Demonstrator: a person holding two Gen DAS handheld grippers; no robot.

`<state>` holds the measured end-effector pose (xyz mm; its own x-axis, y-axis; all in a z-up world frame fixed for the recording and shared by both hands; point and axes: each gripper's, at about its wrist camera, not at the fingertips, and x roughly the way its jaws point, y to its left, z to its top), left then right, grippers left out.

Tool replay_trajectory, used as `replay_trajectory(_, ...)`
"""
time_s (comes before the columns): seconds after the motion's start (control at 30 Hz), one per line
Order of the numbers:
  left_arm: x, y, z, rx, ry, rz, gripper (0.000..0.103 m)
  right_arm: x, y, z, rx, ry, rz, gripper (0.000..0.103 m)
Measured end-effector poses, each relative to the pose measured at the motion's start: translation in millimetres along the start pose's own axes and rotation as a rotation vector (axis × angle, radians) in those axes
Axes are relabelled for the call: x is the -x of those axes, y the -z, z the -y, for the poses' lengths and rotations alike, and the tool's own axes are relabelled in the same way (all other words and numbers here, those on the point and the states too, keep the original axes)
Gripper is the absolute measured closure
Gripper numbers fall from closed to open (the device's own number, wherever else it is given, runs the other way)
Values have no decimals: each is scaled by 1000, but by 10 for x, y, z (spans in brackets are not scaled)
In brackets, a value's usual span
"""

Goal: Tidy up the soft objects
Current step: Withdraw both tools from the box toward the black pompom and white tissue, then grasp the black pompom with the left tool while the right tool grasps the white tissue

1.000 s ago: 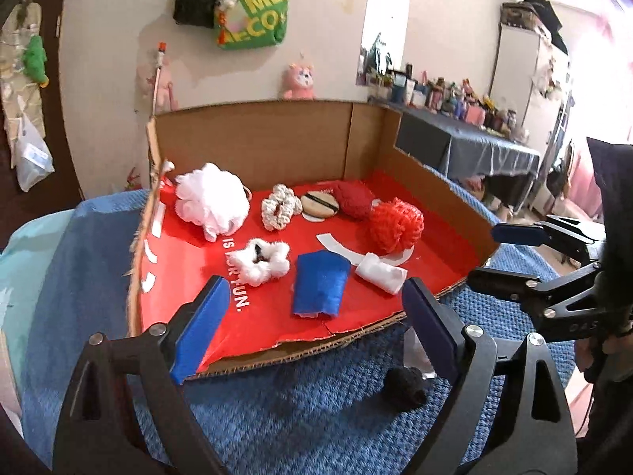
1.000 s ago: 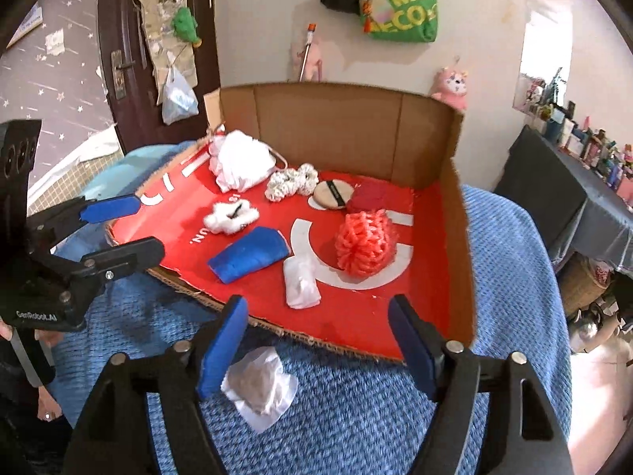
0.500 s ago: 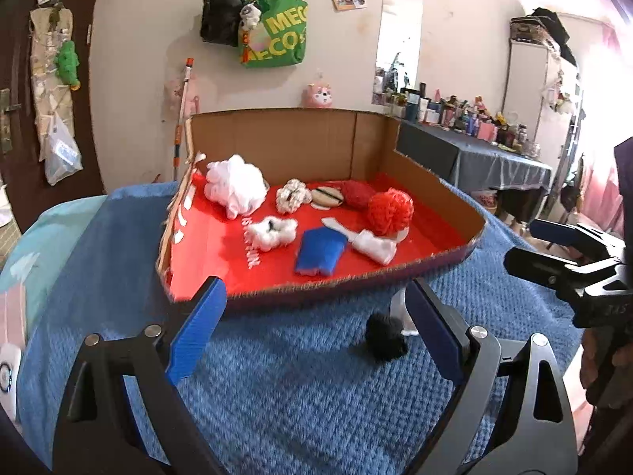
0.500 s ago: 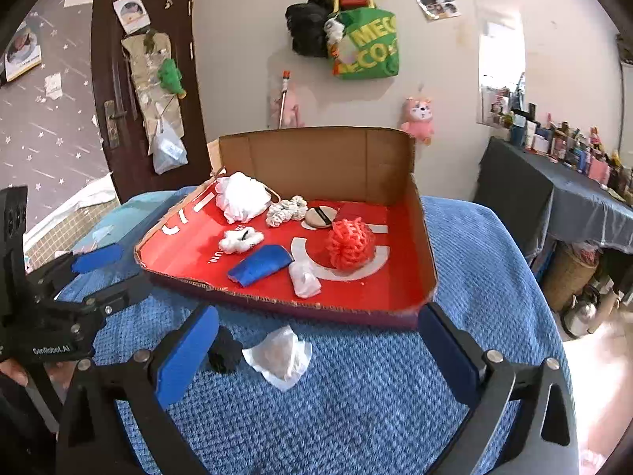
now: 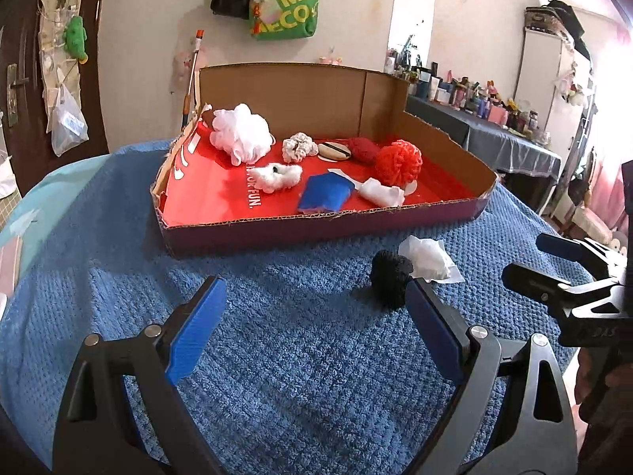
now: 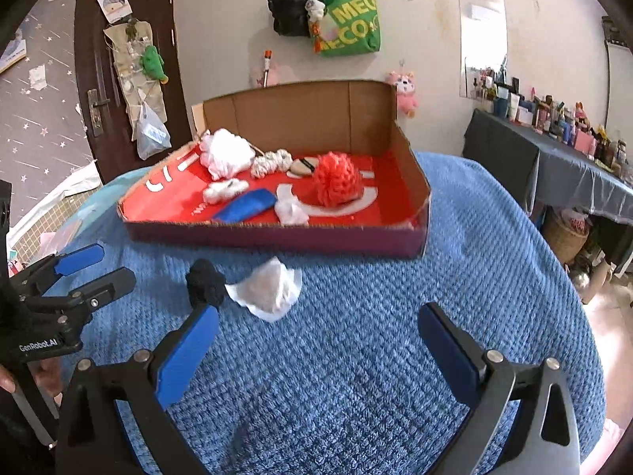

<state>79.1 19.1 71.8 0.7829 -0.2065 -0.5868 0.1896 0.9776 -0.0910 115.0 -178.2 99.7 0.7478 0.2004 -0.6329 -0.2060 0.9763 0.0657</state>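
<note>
A cardboard box (image 5: 277,229) with a red floor holds a white pouf (image 5: 241,132), a red pouf (image 5: 397,160), a blue cloth (image 5: 326,194), white scrunchies and a round pad. On the blue blanket in front of the box lie a black pom-pom (image 5: 389,279) and a crumpled white tissue (image 5: 429,257); both also show in the right wrist view, the pom-pom (image 6: 205,281) and the tissue (image 6: 269,291). My left gripper (image 5: 312,328) is open and empty, just left of the pom-pom. My right gripper (image 6: 316,346) is open and empty, short of the tissue.
The blue blanket (image 5: 296,376) covers a bed. A dark table (image 6: 554,162) with bottles stands at the right. A green bag (image 5: 285,6) hangs on the wall behind the box. A door (image 6: 99,79) is at the left.
Both grippers have pulled back from the box and lowered, so the box now looks farther off. The pom-pom and tissue now lie ahead of the fingers.
</note>
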Motion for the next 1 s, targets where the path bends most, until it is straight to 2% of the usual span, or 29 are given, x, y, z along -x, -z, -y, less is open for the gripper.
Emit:
replay_trajectory(0.2, -39, 0, 7, -3, 10, -13, 10, -84, 9, 19, 7, -16, -23, 0)
replay_trajectory(0.37, -119, 5, 25, -12, 82, -61, 11, -192, -41, 17, 55, -132, -56, 0)
replay_trajectory(0.53, -194, -38, 116, -44, 128, -81, 11, -334, -113, -36, 134, -195, -102, 0)
replay_trajectory(0.67, -288, -90, 195, -65, 158, -99, 23, -480, -159, -80, 186, -216, -146, 9)
replay_trajectory(0.73, -348, -106, 223, -79, 172, -117, 25, -558, -175, -104, 213, -225, -163, 10)
replay_trajectory(0.77, -380, -111, 236, -85, 177, -127, 29, -603, -182, -116, 228, -230, -173, 10)
replay_trajectory(0.8, -415, -116, 248, -90, 179, -133, 40, -635, -186, -116, 237, -233, -181, 11)
replay_trajectory(0.83, -452, -120, 262, -95, 183, -141, 44, -653, -189, -108, 243, -237, -188, 13)
replay_trajectory(0.87, -489, -122, 278, -101, 193, -151, 48, -695, -198, -110, 251, -250, -202, 17)
replay_trajectory(1.0, -626, -121, 324, -114, 235, -202, 58, -803, -226, -111, 275, -262, -227, 19)
